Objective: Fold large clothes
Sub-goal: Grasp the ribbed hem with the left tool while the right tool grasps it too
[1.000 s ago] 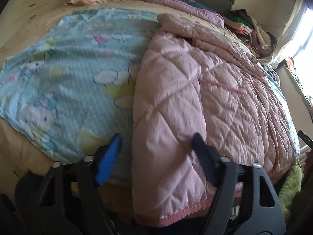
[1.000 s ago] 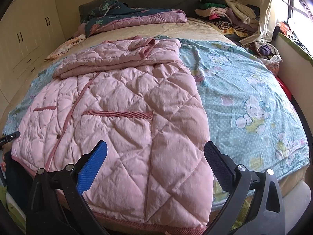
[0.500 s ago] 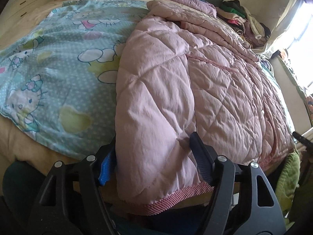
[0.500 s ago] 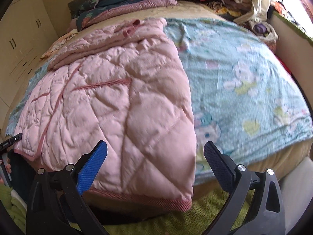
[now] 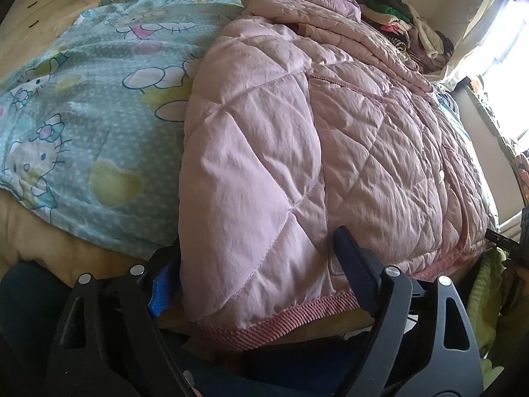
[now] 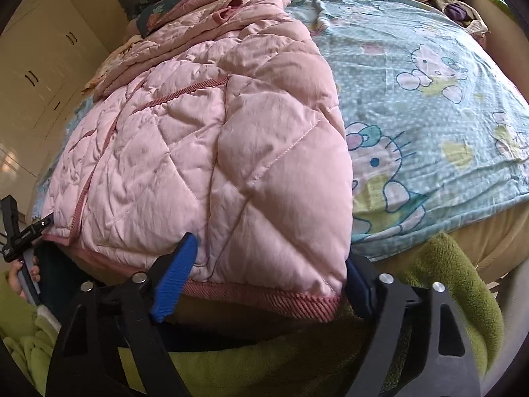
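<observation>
Both grippers sit at the near hem of the pink quilted coat, one at each bottom corner. On the left gripper the jaws have just been opening; they straddle the coat's left corner, the blue pad half hidden behind the fabric, the dark one lying against the quilting, and whether either presses cannot be told. On the right gripper the jaws have just been closing; they straddle the right corner, the blue pad resting on top of the fabric and the dark pad tucked behind the fold, so a firm clamp is not plain there either.

Largest is the bed, its far end cut off by both views. A pale blue cartoon sheet covers it and lies bare to the left and right of the coat, giving open room on both sides. The coat lies spread down the middle, its ribbed hem hanging just over the near edge of the mattress. A green blanket bunches below that edge. Piled clothes crowd the far right corner, too small to sort. White cupboards stand to the left. At the right view's left border, fingers on a grey handle are barely visible.
</observation>
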Available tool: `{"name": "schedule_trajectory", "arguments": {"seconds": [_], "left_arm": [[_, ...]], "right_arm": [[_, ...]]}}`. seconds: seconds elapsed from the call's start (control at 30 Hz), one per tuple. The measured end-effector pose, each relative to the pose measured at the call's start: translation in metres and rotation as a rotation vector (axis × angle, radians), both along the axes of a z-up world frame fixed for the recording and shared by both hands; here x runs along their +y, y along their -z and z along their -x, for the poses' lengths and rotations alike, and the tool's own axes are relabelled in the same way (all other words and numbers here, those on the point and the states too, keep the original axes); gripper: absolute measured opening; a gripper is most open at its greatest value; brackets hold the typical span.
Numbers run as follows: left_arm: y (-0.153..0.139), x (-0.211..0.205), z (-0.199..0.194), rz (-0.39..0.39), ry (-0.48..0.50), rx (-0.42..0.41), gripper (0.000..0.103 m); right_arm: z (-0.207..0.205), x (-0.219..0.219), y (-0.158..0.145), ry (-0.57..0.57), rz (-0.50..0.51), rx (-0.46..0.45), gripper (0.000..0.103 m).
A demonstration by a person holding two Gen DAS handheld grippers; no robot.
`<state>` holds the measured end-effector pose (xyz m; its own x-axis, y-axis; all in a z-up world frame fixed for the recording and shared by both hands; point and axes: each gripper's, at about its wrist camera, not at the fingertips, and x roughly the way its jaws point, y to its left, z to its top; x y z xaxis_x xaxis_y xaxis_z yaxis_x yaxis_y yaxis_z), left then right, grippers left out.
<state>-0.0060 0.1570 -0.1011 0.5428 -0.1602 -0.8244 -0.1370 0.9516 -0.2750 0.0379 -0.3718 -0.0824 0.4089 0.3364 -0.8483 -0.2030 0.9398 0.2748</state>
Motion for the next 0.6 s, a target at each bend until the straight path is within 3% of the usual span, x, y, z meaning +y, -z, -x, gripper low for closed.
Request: {"name": "schedule_trajectory", "arguments": {"seconds": [0.07, 0.23, 0.33, 0.43, 0.6], "left_arm": [[-0.001, -0.002, 0.001, -0.01, 0.004, -0.004, 0.073], [-0.015, -0.014, 0.002, -0.069, 0.04, -0.045, 0.029], [-0.029, -0.024, 0.005, -0.119, 0.073, -0.088, 0.016], [-0.041, -0.022, 0.006, -0.113, 0.076, -0.122, 0.012], [-0.063, -0.021, 0.003, -0.105, 0.089, -0.193, 0.009]], "right_arm": [[0.004, -0.002, -0.003, -0.003, -0.021, -0.022, 0.056], [0.012, 0.0, -0.014, -0.026, -0.015, -0.078, 0.04], [0.014, 0.003, -0.023, -0.033, -0.012, -0.123, 0.029], [0.018, 0.004, -0.036, -0.039, -0.03, -0.19, 0.021], [0.015, 0.003, -0.057, -0.033, -0.079, -0.26, 0.018]]}}
